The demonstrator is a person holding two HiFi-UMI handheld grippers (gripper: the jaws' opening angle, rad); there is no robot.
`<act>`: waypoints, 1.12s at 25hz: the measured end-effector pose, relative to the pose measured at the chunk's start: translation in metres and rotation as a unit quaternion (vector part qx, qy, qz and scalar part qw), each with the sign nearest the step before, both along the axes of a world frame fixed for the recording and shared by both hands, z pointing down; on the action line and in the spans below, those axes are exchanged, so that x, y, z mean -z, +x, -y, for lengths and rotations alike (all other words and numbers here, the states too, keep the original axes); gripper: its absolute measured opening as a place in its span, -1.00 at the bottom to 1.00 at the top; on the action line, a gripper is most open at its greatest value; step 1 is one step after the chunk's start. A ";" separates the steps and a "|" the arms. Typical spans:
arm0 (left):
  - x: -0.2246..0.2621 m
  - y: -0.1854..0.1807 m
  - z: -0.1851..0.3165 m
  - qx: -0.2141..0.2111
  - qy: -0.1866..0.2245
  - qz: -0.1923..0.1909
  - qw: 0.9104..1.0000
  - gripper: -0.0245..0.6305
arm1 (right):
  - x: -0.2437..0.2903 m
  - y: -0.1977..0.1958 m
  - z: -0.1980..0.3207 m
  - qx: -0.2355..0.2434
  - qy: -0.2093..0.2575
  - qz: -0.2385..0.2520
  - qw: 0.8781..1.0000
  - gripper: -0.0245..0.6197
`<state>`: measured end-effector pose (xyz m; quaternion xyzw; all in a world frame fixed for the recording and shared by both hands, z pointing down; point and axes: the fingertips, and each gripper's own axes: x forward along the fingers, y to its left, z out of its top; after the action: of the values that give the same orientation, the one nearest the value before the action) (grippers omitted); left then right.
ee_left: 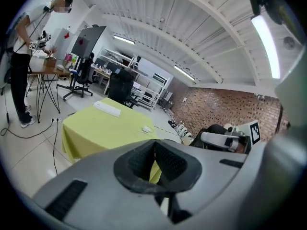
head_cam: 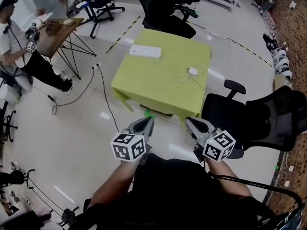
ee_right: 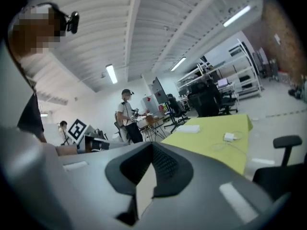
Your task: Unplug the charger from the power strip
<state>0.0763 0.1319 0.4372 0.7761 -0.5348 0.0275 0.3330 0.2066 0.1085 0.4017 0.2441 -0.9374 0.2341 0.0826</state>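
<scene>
A white power strip (head_cam: 145, 51) lies at the far left of the yellow-green table (head_cam: 148, 87). The white charger (head_cam: 193, 71) lies apart from it, toward the table's right side, with its thin cable looped beside it. Both grippers hang in front of the table's near edge, short of it and touching nothing. My left gripper (head_cam: 147, 122) is shut and empty, and so is my right gripper (head_cam: 190, 122). In the left gripper view the strip (ee_left: 107, 109) and charger (ee_left: 147, 129) show beyond the shut jaws. The right gripper view shows the strip (ee_right: 189, 128) and charger (ee_right: 230, 137) too.
A black office chair (head_cam: 261, 119) stands close on my right, and another (head_cam: 165, 11) behind the table. At the left a person (head_cam: 17, 44) works at a small wooden folding table (head_cam: 57, 32). A black cable (head_cam: 103, 87) trails over the floor left of the table.
</scene>
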 end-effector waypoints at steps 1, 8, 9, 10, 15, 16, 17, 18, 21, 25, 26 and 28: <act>0.001 0.012 -0.003 -0.001 0.002 0.004 1.000 -0.91 | -0.001 0.009 -0.006 0.007 0.016 -0.013 1.000 -0.92; -0.010 0.079 -0.047 0.008 -0.017 0.017 1.000 -0.91 | -0.011 0.066 -0.036 0.037 0.041 -0.044 0.997 -0.92; -0.012 0.084 -0.052 0.012 -0.019 0.020 1.000 -0.91 | -0.012 0.071 -0.039 0.041 0.040 -0.044 0.997 -0.92; -0.012 0.087 -0.055 0.016 -0.020 0.023 0.999 -0.91 | -0.013 0.075 -0.042 0.045 0.039 -0.043 0.997 -0.92; -0.005 0.096 -0.065 0.044 -0.012 0.033 0.998 -0.90 | -0.017 0.089 -0.053 0.065 0.043 -0.043 0.996 -0.92; -0.006 0.098 -0.067 0.047 -0.013 0.034 0.998 -0.91 | -0.017 0.091 -0.055 0.068 0.044 -0.042 0.996 -0.92; -0.006 0.101 -0.069 0.050 -0.013 0.035 0.998 -0.90 | -0.017 0.094 -0.056 0.070 0.045 -0.041 0.996 -0.92; -0.007 0.103 -0.070 0.053 -0.014 0.035 0.998 -0.90 | -0.017 0.096 -0.057 0.072 0.046 -0.039 0.996 -0.92; -0.008 0.109 -0.074 0.058 -0.015 0.036 0.998 -0.90 | -0.017 0.102 -0.060 0.076 0.047 -0.036 0.995 -0.92; -0.007 0.116 -0.077 0.056 -0.015 0.038 0.998 -0.90 | -0.017 0.104 -0.066 0.085 0.048 -0.035 0.995 -0.92; -0.007 0.118 -0.077 0.055 -0.014 0.039 0.998 -0.91 | -0.017 0.104 -0.066 0.086 0.050 -0.034 0.994 -0.92; -0.006 0.121 -0.076 0.054 -0.012 0.041 0.998 -0.90 | -0.018 0.105 -0.066 0.088 0.051 -0.031 0.994 -0.92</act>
<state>0.1973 0.2076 0.4433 0.7404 -0.5886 0.0481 0.3210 0.3116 0.1749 0.4193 0.1721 -0.9630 0.1698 0.1195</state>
